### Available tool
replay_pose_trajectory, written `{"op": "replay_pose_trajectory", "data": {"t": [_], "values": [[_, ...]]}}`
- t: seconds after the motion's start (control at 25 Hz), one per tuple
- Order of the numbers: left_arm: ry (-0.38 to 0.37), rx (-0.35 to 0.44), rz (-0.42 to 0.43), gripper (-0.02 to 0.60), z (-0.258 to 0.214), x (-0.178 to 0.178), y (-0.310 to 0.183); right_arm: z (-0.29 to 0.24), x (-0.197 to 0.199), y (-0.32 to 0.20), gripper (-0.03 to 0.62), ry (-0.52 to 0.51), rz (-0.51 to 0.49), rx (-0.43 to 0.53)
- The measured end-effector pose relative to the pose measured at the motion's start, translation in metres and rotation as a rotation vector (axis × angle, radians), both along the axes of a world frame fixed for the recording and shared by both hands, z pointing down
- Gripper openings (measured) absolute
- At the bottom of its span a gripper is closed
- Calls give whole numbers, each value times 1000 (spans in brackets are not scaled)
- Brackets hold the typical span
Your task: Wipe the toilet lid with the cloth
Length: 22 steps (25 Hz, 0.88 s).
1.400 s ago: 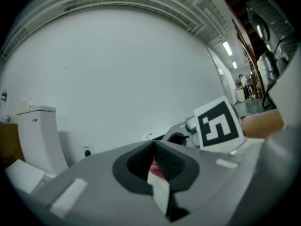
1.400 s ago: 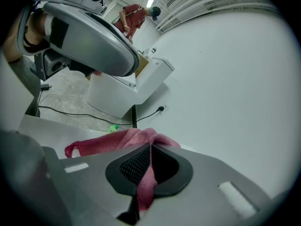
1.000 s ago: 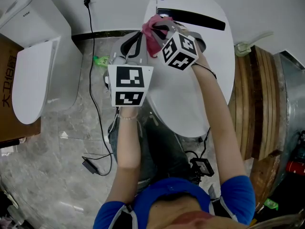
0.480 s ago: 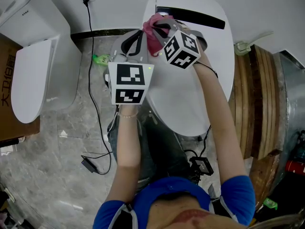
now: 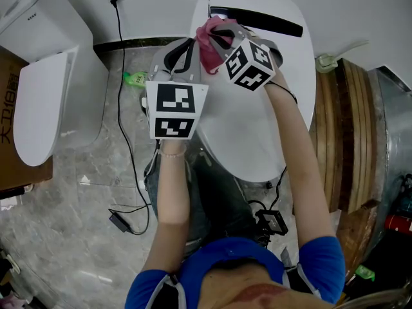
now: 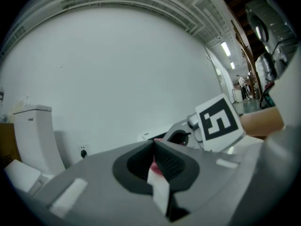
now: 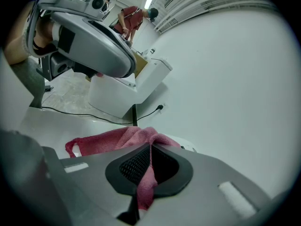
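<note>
The white toilet lid (image 5: 257, 127) lies shut in the middle of the head view. A pink cloth (image 5: 206, 40) is bunched at the lid's far left edge, beside the black panel (image 5: 264, 22). My right gripper (image 5: 217, 36) is shut on the cloth (image 7: 117, 140), and pink fabric runs down between its jaws (image 7: 150, 147). My left gripper (image 5: 187, 51) is just left of it, over the lid's rim. Its jaws (image 6: 154, 145) are shut, with the cloth's white tag (image 6: 160, 189) and a bit of pink (image 6: 154, 166) pinched between them.
A second white toilet (image 5: 45, 102) and a cardboard box (image 5: 9, 127) stand at the left. A black cable (image 5: 125, 127) runs from a wall socket across the marble floor. A green bottle (image 5: 134, 79) lies by the toilet base. Wooden boards (image 5: 347, 140) lean at the right.
Both grippers have shifted slightly toward the back of the lid, and the cloth has gone with them. Both stay shut.
</note>
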<state>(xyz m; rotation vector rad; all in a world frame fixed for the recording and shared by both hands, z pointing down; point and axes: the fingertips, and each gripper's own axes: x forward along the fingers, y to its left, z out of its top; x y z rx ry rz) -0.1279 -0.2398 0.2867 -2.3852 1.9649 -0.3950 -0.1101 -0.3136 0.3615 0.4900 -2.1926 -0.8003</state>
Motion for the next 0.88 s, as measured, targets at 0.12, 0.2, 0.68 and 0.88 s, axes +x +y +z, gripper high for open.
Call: {"op": "replay_pose_trajectory", "data": {"t": [0.12,0.2,0.68,0.88], "values": [[0,0,1,3,0,0,0,0,3,-1,-6,-3,5,-4],[0,0,2,3,-1,1,1,0,5,-1,-6,-5,8,-7],[3,-1,13,3,-1,2,2,0,13,-3,-6,-12,23,-15],[4,0,16,3,-1,2,3,1,16,-4,-5,-12,28,-18]]}}
